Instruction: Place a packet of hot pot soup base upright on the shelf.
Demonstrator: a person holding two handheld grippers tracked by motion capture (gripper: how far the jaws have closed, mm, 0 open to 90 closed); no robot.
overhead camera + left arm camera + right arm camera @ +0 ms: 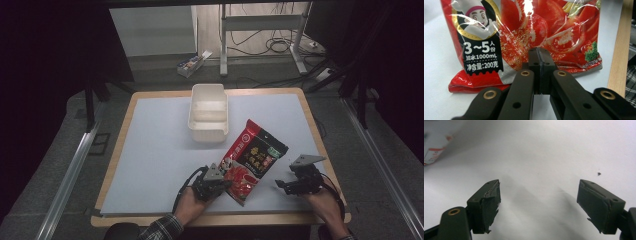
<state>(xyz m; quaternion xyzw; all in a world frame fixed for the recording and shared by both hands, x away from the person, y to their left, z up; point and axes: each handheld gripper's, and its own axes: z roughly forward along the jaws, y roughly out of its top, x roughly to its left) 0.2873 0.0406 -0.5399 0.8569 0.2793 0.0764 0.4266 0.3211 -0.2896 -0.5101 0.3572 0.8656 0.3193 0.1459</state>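
Overhead, a red soup-base pouch (252, 160) lay flat and slantwise on the white mat of the counter (150, 150), just nearer the person than a white plastic tub (208, 119) that stood empty near the far edge. The left tool (212, 181) sat at the pouch's near bottom corner. Its own camera showed its jaws pressed together, their tips meeting right at the pouch's (524, 37) sealed bottom hem. Whether a fold of the film was nipped between them could not be told, since the tips hid the spot.

The right tool (285, 186) waited well to the right of the pouch, low over the mat. Its jaws stood spread wide with nothing between them, bare mat ahead and a corner of the pouch (434, 155) far off at the left edge of its view.

By the look of it, the step in hand was taking hold of the pouch by its bottom edge. The next move would likely call for a firm pinch on the slippery film, then a lift toward the tub, with the right tool free to steady the far end.
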